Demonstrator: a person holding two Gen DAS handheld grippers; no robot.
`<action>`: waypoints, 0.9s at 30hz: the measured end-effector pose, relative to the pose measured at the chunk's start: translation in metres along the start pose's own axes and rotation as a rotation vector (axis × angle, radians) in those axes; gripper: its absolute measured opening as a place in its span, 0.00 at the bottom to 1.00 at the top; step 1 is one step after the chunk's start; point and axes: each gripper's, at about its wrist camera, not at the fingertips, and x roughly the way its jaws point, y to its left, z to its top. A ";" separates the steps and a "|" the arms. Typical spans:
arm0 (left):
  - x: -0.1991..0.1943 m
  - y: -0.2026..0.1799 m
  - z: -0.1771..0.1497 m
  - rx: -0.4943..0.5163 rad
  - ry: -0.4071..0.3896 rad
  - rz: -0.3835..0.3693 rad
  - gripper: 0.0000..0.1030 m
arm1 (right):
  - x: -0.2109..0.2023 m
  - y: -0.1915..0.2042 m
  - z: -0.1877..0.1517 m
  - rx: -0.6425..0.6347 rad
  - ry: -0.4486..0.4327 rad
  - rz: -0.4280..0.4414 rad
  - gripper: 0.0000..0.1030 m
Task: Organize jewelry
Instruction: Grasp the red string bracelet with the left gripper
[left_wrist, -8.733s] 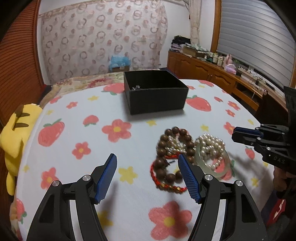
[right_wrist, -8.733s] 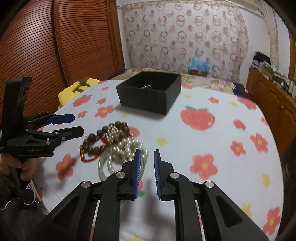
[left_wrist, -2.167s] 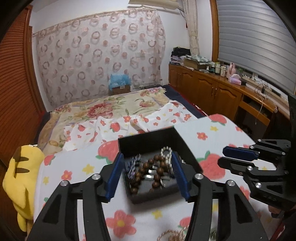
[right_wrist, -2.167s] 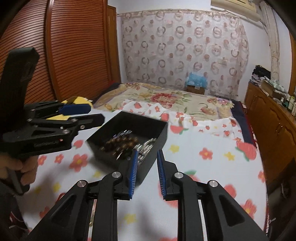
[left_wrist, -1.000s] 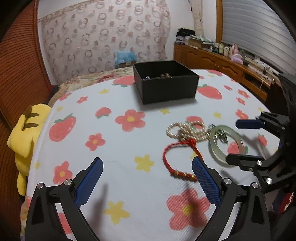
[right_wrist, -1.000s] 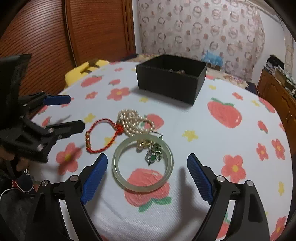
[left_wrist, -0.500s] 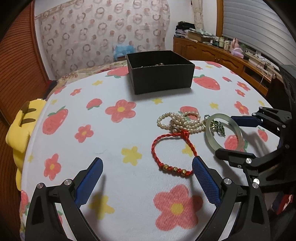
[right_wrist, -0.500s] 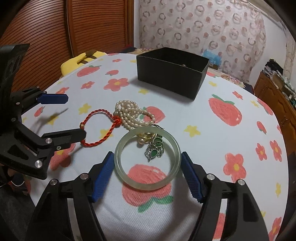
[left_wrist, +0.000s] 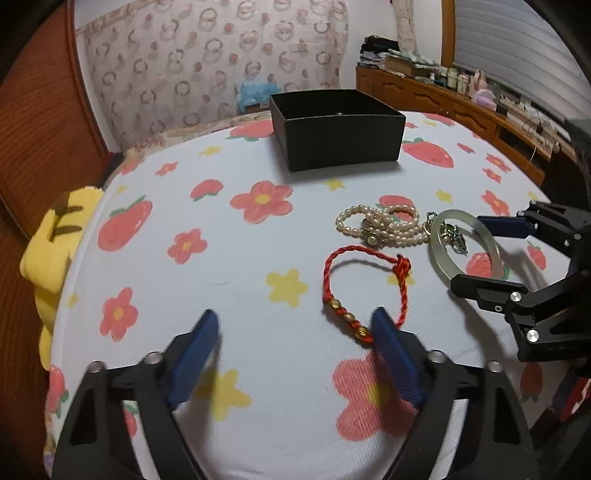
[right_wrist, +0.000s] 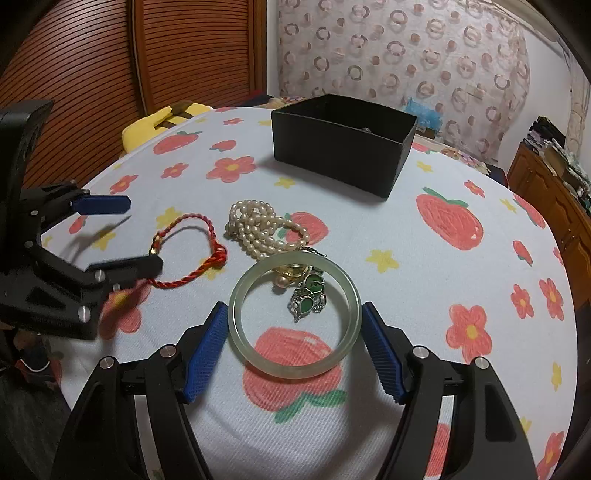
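A pale green jade bangle (right_wrist: 293, 314) lies flat on the cloth between the open jaws of my right gripper (right_wrist: 293, 339); the pads stand just outside its rim. A green pendant (right_wrist: 308, 295) lies inside the ring. A pearl strand (right_wrist: 258, 230) lies just beyond. A red cord bracelet (left_wrist: 364, 284) with gold beads lies in front of my open left gripper (left_wrist: 295, 354), its near end by the right pad. The bangle (left_wrist: 463, 245) also shows in the left wrist view. The black box (left_wrist: 336, 129) stands at the back.
The table wears a white cloth with strawberries and flowers (left_wrist: 258, 199). A yellow plush (left_wrist: 51, 236) hangs at its left edge. A wooden sideboard (left_wrist: 461, 103) with clutter runs along the right wall. A bed lies behind the table.
The brown bead bracelet went into the box earlier. In the last second both grippers moved down and forward; the right jaws narrowed around the bangle, the left jaws narrowed near the red bracelet.
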 end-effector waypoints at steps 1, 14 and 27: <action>0.000 0.002 0.000 -0.009 0.001 -0.008 0.65 | 0.000 0.000 0.000 0.000 0.001 0.000 0.72; 0.006 -0.002 0.010 -0.036 0.001 -0.069 0.32 | 0.000 0.000 0.000 0.000 0.001 0.000 0.72; -0.015 0.006 0.012 -0.057 -0.070 -0.068 0.06 | 0.000 0.001 0.000 0.000 0.001 0.000 0.72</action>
